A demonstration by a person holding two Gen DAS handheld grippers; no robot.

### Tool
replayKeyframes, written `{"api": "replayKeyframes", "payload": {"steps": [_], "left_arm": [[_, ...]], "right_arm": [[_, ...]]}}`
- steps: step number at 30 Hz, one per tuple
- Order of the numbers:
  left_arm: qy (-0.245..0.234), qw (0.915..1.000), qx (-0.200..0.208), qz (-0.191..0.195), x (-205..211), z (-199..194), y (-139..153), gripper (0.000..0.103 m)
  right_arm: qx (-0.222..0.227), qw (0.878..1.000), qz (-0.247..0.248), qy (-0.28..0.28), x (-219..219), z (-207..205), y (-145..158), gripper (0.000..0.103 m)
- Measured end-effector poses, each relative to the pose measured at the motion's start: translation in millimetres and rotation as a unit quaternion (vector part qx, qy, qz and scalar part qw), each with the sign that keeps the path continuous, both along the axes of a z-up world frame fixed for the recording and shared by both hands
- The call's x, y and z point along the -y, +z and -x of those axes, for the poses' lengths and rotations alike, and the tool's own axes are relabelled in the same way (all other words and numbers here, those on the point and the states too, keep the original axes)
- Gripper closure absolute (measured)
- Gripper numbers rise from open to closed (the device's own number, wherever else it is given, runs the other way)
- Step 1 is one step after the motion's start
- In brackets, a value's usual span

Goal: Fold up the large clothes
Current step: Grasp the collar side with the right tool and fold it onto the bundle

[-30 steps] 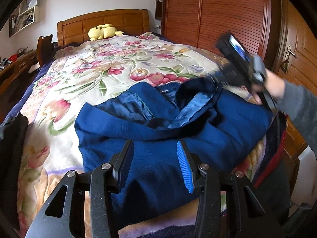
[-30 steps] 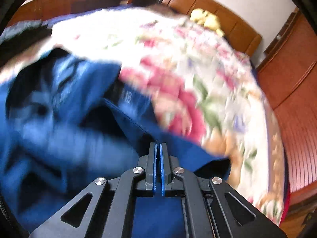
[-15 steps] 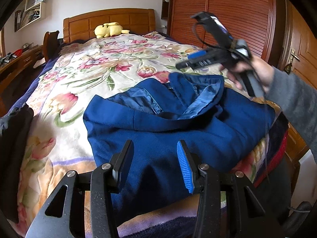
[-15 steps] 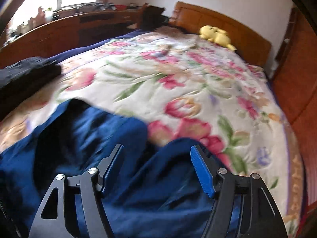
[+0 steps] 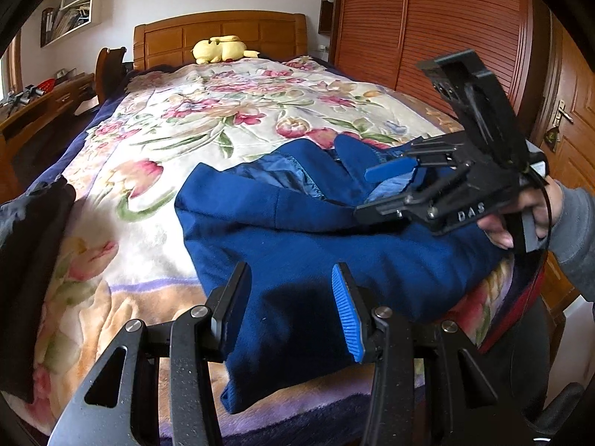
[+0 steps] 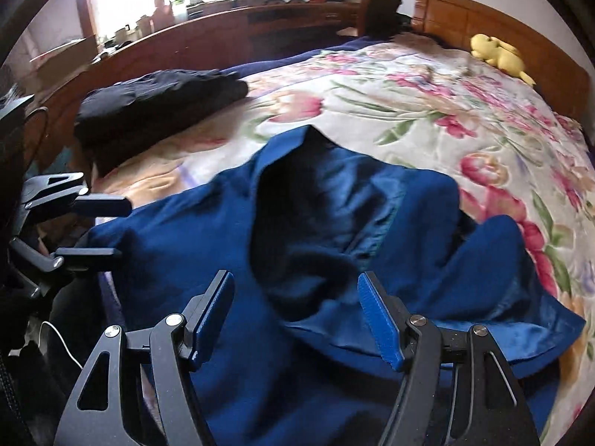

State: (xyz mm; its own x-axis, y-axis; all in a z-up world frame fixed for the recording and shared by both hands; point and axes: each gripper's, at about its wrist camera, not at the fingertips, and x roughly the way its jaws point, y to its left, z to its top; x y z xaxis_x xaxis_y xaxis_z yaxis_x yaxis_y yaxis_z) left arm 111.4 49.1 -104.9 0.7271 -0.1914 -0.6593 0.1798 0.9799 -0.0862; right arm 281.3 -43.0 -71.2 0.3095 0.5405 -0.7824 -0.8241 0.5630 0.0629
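A large dark blue jacket [image 5: 305, 245] lies partly folded at the foot of the bed, its lighter lining showing near the collar; it also shows in the right wrist view [image 6: 297, 245]. My left gripper [image 5: 293, 308] is open and empty, just above the jacket's near edge. My right gripper [image 6: 297, 316] is open and empty, hovering over the jacket's middle. The right gripper also shows in the left wrist view [image 5: 372, 193], held above the jacket's right side. The left gripper also shows at the left edge of the right wrist view [image 6: 100, 228].
The bed carries a floral blanket [image 5: 208, 119]. A folded black garment [image 6: 156, 104] lies on the bed's left side. A yellow plush toy [image 5: 221, 50] sits by the wooden headboard. A wooden wardrobe [image 5: 427, 29] and door stand at the right, a long desk [image 6: 230, 33] at the left.
My right gripper let go of the jacket's upper flap, opened, and drew back toward the bed's foot. The flap now lies folded over the jacket. My left gripper stayed open and barely moved.
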Motion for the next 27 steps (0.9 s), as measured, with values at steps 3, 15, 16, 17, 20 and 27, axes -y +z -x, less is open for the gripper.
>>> {"api": "replayKeyframes", "payload": {"steps": [3, 15, 16, 17, 20, 27], "left_arm": [[0.004, 1.0000, 0.000, 0.002, -4, 0, -2, 0.057], [0.002, 1.0000, 0.000, 0.006, -5, 2, -4, 0.057], [0.001, 1.0000, 0.000, 0.006, -5, 2, -3, 0.057], [0.001, 1.0000, 0.000, 0.005, -5, 2, -3, 0.057], [-0.001, 1.0000, 0.000, 0.003, -5, 3, -3, 0.057], [-0.002, 1.0000, -0.002, 0.005, -4, 2, -4, 0.057]], "right_arm": [[-0.007, 1.000, 0.006, 0.011, -4, -2, -3, 0.032], [0.057, 0.996, 0.075, -0.008, -37, -64, -11, 0.101], [0.066, 0.995, 0.075, -0.018, -41, -75, -9, 0.101], [0.075, 0.994, 0.075, -0.025, -45, -83, -7, 0.102], [0.106, 0.991, 0.073, -0.046, -63, -110, -1, 0.102], [0.148, 0.978, 0.083, -0.120, -81, -140, -14, 0.102]]}}
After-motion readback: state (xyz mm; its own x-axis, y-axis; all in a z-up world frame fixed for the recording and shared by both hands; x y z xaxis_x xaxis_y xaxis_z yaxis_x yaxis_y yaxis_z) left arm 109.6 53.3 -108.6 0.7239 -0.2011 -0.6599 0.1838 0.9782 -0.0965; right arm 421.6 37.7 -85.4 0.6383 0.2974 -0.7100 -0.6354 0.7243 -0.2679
